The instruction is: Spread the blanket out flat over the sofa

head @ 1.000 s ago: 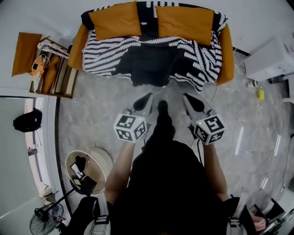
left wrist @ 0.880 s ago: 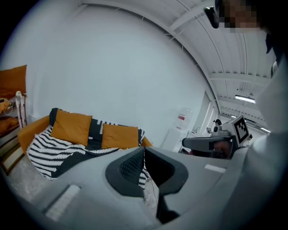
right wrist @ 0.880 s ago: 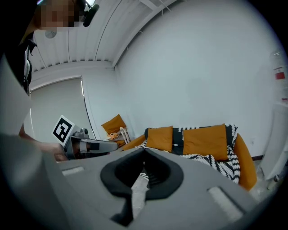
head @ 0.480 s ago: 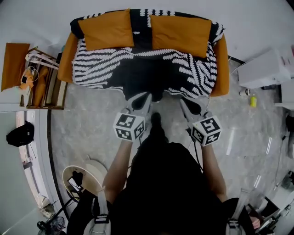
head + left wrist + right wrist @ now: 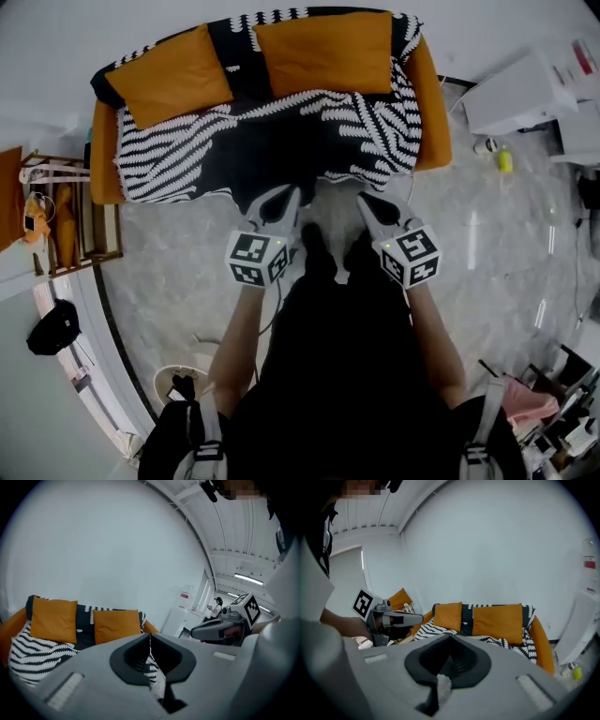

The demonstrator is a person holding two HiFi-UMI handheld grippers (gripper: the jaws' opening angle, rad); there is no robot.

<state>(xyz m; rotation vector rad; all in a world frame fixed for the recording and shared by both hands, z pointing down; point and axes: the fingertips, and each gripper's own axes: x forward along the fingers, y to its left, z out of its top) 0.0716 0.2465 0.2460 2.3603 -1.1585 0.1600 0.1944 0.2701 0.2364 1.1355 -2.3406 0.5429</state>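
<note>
Black-and-white striped blanket (image 5: 178, 155) rumpled across seat and backrest of the orange sofa (image 5: 433, 112), front edge hanging over the sofa's front. Two orange cushions (image 5: 323, 52) against the sofa's back, on the blanket. Left tool (image 5: 285, 197) and right tool (image 5: 367, 202) side by side just before the sofa's front, near that hanging edge, both closed on nothing.

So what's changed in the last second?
The person has stepped up to the sofa, carrying the left gripper and right gripper forward to the blanket's front edge. Nothing has been taken hold of; both jaws are shut and empty. The blanket and cushions are unchanged.
</note>
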